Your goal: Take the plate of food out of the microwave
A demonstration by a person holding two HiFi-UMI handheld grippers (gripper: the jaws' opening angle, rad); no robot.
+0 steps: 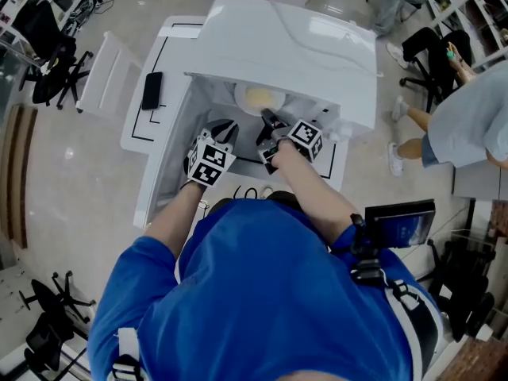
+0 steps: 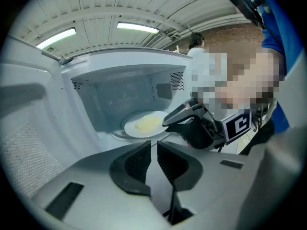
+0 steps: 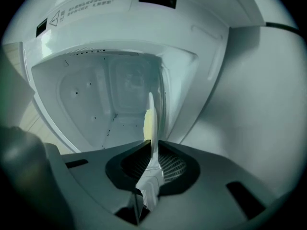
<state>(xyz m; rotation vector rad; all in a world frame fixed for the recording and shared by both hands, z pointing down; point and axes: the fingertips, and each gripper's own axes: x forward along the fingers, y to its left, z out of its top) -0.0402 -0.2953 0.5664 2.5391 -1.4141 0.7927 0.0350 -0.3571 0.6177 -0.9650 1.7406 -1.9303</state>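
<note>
Plate of pale yellow food sits inside the microwave, on the glass turntable in the middle of the cavity floor. The microwave's door is swung open to the cavity's left side. The right gripper reaches in through the microwave's mouth. Its own view shows the plate edge-on, with the rim running straight between the two ribbed pads, which are closed on it. From the left gripper view, the right gripper has its dark fingertips at the plate's near right edge, just inside the microwave's opening. The left gripper hangs outside the microwave, just before the left part of the opening and beside the other tool. It is aimed into the cavity. Its jaws are drawn almost together, with only a thin slit between the pads and nothing in that slit. It touches neither the plate nor the microwave. The person in a blue shirt stands directly in front of the microwave with both forearms stretched toward it. A second person in a light top stands off to the microwave's right, well apart from it.
</note>
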